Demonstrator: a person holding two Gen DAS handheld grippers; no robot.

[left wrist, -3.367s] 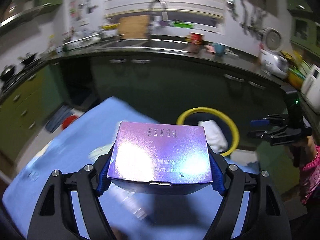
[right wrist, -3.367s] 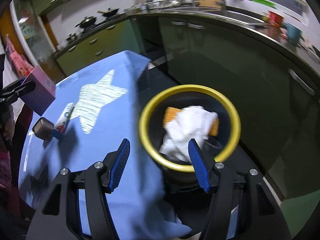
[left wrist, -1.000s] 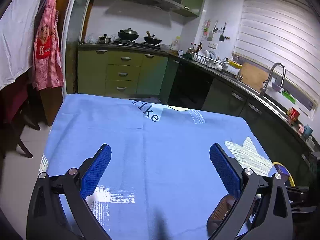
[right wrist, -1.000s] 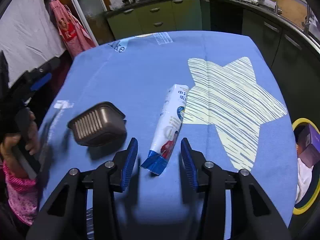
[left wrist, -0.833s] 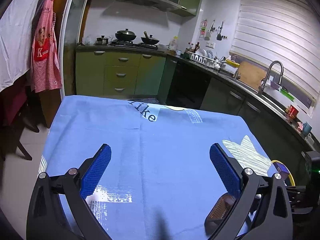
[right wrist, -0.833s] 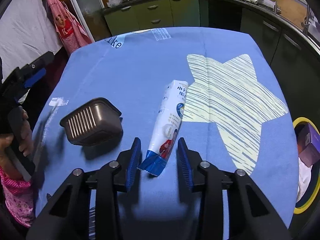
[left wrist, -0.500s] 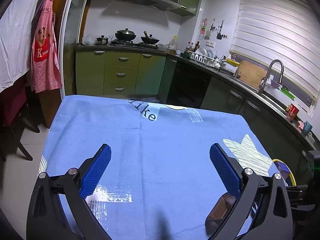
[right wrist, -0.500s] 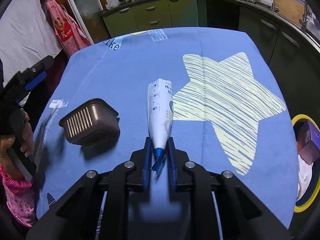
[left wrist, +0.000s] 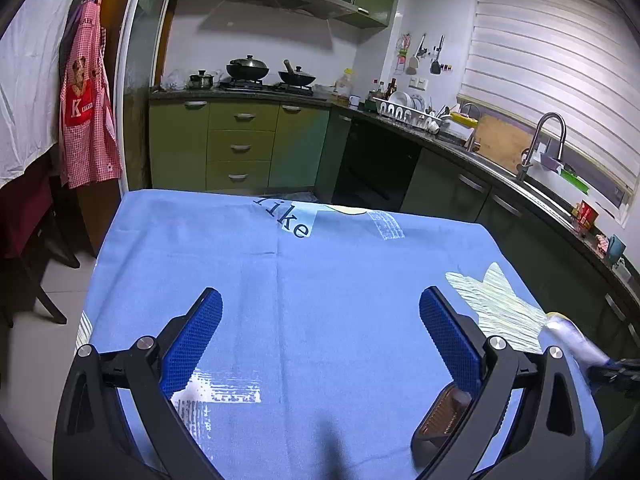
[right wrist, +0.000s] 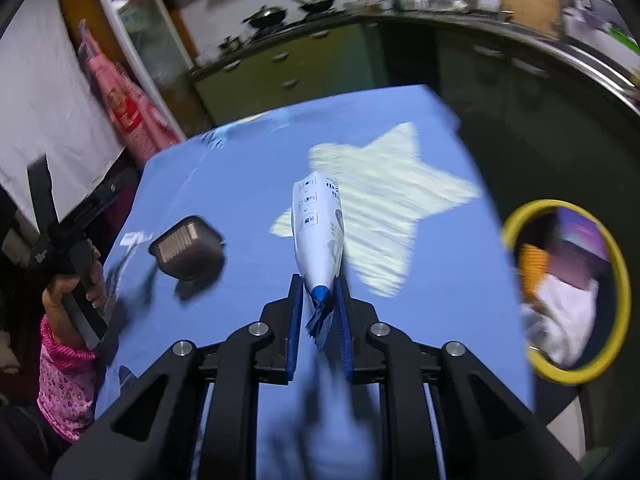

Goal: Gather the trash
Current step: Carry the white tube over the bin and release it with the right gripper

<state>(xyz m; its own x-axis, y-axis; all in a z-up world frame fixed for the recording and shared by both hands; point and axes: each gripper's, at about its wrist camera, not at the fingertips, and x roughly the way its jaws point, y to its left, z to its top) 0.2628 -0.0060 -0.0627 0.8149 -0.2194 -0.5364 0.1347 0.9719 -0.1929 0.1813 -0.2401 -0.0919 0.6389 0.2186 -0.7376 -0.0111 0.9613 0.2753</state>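
Wrapper (right wrist: 318,236), blurred in left view, right gripper (right wrist: 320,300) pinches.

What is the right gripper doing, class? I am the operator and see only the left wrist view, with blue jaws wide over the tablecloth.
Observer: The right gripper has its jaws shut on the blue end of a white packet.
Operator: Where would it go?
Observer: A yellow-rimmed bin stands beside the table; a purple box already lies inside.
Operator: Anything left on the table?
Observer: A brown ribbed tray sits on the blue tablecloth, clear of both grippers.
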